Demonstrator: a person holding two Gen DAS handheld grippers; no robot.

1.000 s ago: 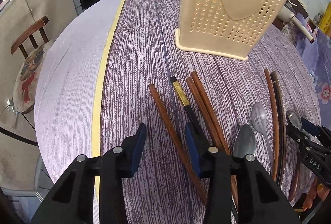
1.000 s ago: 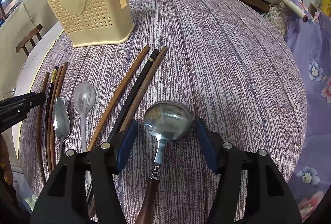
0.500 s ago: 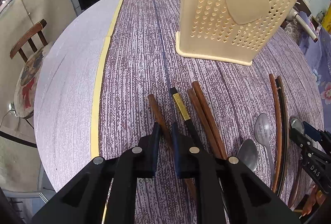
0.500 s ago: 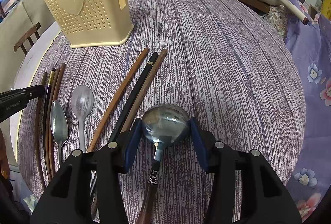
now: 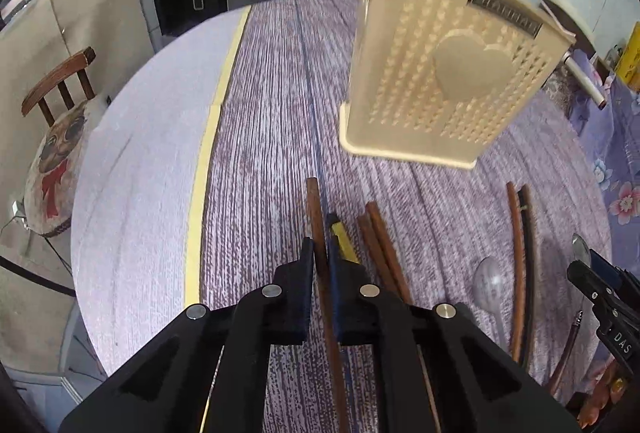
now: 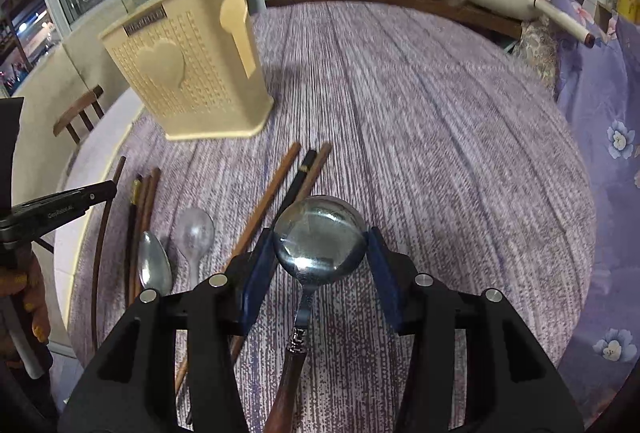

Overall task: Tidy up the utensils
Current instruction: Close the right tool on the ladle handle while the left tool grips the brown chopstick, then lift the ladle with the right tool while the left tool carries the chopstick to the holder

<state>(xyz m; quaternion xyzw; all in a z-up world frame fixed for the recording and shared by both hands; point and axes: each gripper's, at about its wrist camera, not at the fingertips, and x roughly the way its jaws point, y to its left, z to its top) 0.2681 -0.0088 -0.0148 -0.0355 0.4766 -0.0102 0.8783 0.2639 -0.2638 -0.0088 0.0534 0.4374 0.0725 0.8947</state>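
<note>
Left gripper has just clamped onto a brown chopstick; right gripper has pinched the ladle bowl and lifted it. Both pieces, near the holder, now look ready for carrying there.

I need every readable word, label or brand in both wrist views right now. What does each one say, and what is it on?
"DAS": white letters on the right gripper, seen at the edge of the left wrist view.
Dark nameplate on the cream utensil holder: blurred in both views, not readable.
Small white lettering on the side of the left gripper in the right wrist view: too small to read surely.
Signs outside the window: too blurred.
</note>
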